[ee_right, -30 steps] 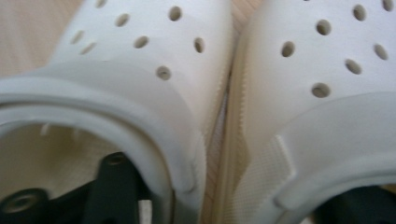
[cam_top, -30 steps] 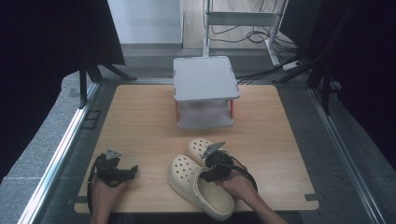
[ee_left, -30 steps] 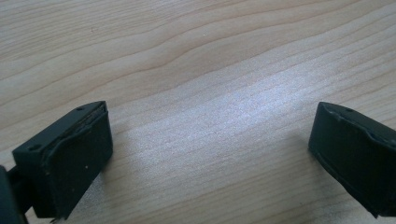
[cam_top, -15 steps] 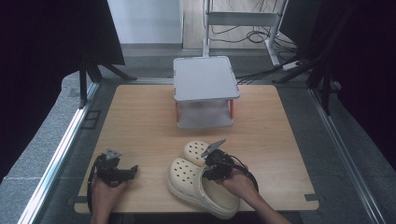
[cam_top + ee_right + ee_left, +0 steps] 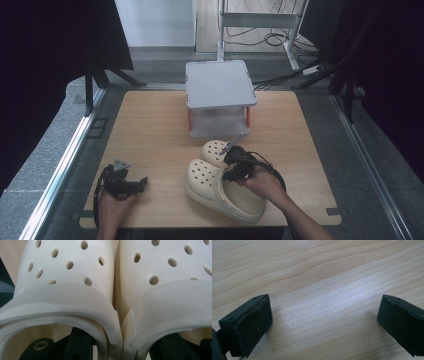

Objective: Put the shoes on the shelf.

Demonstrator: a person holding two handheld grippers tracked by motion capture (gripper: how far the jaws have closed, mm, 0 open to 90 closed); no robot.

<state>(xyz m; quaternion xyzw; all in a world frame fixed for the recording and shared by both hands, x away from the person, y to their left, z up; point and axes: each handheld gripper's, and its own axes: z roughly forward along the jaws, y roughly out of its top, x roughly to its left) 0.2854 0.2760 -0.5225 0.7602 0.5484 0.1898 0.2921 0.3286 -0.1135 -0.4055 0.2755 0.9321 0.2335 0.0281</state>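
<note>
Near the table's [image 5: 150,125] front edge, right gripper [image 5: 235,162] jaws pinching both clogs [image 5: 220,187], left gripper [image 5: 125,185] spread.

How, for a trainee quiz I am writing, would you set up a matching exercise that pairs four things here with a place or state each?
Things
1. left gripper
2. right gripper
3. cream clogs
4. grey-topped stand

Places or states
A. at the far middle of the wooden table
B. jaws open, nothing between them, over bare wood
C. pressed side by side, toes dotted with holes
D. one jaw inside each shoe, pinching the two together

Pairs: 1-B, 2-D, 3-C, 4-A.

The right gripper's jaws have just been closing, with the clogs' inner walls between them.
</note>
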